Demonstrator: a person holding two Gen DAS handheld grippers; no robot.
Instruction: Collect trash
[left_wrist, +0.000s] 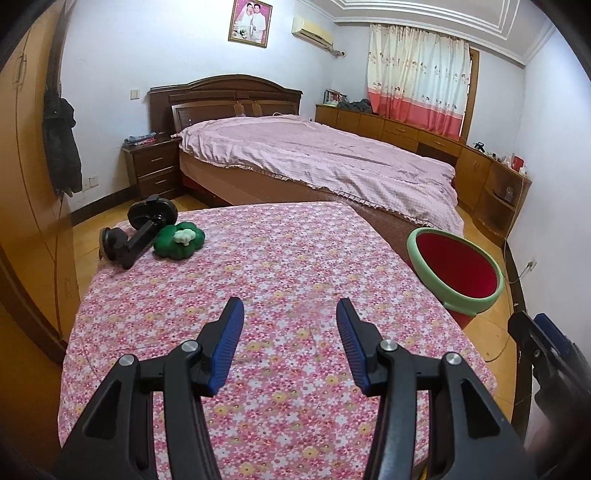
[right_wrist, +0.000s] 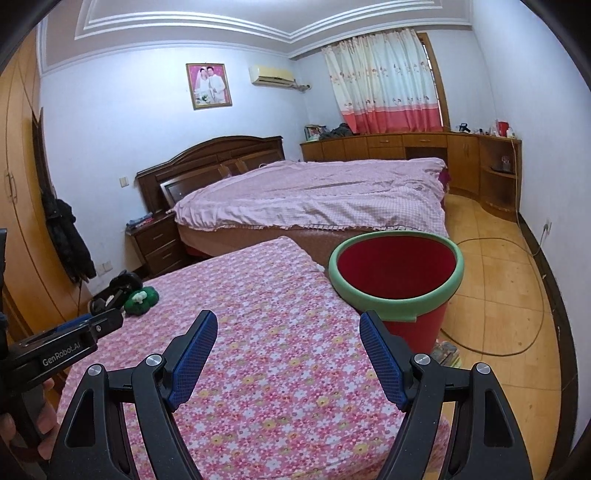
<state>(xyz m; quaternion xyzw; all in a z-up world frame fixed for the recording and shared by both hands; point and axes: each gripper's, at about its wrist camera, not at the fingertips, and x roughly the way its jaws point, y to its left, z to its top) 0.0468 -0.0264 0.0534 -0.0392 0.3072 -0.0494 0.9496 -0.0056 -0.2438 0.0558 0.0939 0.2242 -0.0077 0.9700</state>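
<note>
A red bin with a pale green rim (left_wrist: 456, 275) (right_wrist: 397, 282) stands on the floor at the right side of a table with a pink floral cloth (left_wrist: 266, 280) (right_wrist: 258, 332). A green lumpy toy with a white piece on top (left_wrist: 180, 240) (right_wrist: 141, 297) lies at the table's far left corner. My left gripper (left_wrist: 290, 314) is open and empty above the cloth. My right gripper (right_wrist: 288, 325) is open and empty near the table's right edge, just short of the bin.
A black phone-holder stand (left_wrist: 140, 229) lies beside the green toy. A bed with a pink quilt (left_wrist: 317, 158) is behind the table. Wardrobe at left, wooden cabinets (right_wrist: 406, 147) at the far wall, a cable on the floor (right_wrist: 517, 332) right of the bin.
</note>
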